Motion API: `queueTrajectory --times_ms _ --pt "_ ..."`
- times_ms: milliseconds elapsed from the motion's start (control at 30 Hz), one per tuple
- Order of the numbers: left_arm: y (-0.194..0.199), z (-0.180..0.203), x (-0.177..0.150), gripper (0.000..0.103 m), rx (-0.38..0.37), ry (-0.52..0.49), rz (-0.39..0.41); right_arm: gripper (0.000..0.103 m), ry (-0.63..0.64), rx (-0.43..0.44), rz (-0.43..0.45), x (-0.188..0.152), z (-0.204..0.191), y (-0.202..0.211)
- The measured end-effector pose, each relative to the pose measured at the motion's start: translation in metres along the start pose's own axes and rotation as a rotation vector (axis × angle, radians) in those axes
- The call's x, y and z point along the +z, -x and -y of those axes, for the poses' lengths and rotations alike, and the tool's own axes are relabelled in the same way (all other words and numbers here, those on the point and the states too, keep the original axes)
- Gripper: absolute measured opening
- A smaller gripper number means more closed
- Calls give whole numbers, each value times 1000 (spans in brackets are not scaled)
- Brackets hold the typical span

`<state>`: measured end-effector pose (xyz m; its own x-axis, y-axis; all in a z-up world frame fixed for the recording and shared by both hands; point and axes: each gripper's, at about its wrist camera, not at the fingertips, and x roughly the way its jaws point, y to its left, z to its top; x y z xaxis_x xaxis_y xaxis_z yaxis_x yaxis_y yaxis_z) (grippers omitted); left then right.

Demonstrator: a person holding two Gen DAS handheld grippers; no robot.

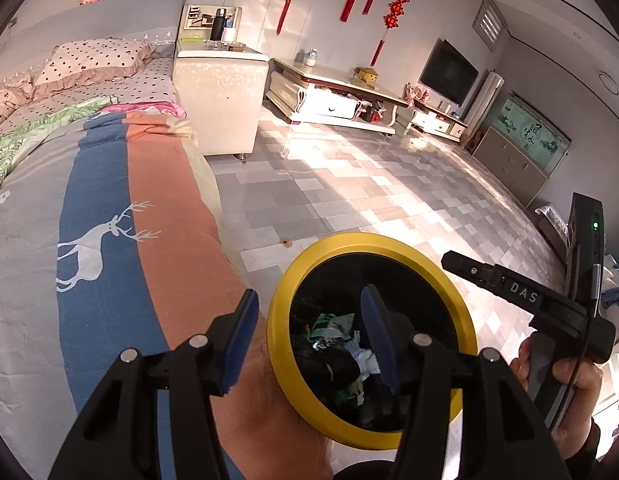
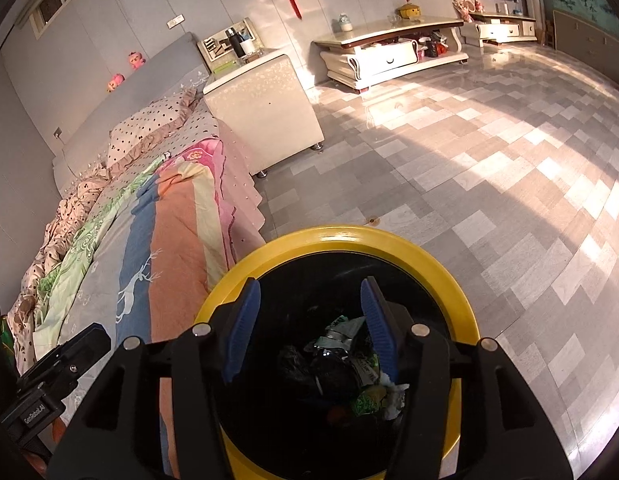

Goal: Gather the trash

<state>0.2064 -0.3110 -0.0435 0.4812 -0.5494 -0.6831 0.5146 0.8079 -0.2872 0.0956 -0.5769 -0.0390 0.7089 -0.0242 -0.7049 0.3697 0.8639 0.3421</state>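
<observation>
Both tongs, left tongs (image 1: 309,336) and right tongs (image 2: 311,330), hang wide and empty over the yellow-rimmed bin (image 2: 429,252), trash (image 2: 349,364) inside, right beside the bed (image 1: 109,208).

Floor (image 2: 449,184): grey tiles, sunlit.
Bin (image 2: 341,240): yellow-rimmed, on the floor at 6 o'clock.
Bed (image 2: 177,264): at 9 o'clock, striped quilt (image 1: 109,208) on top.

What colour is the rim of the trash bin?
The trash bin's rim is yellow around a black inside; the right wrist view shows it best.
</observation>
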Motion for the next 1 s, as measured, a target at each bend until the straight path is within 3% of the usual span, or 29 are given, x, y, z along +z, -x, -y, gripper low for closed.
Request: queueTrajectory --times_ms 300,533,633,800,1000 --pt "60 -48 -9 52 90 51 84 51 86 59 -9 -11 -61 10" --pt "115 -106 -27 53 204 113 141 51 203 141 -54 -34 -141 7" --pt "137 -131 -37 58 248 146 164 51 250 182 -70 -48 -180 6" --pt "172 -166 -58 67 324 193 205 59 321 225 -76 -73 -237 7" --pt "208 -187 -80 79 377 214 261 75 382 235 -31 -98 -279 20"
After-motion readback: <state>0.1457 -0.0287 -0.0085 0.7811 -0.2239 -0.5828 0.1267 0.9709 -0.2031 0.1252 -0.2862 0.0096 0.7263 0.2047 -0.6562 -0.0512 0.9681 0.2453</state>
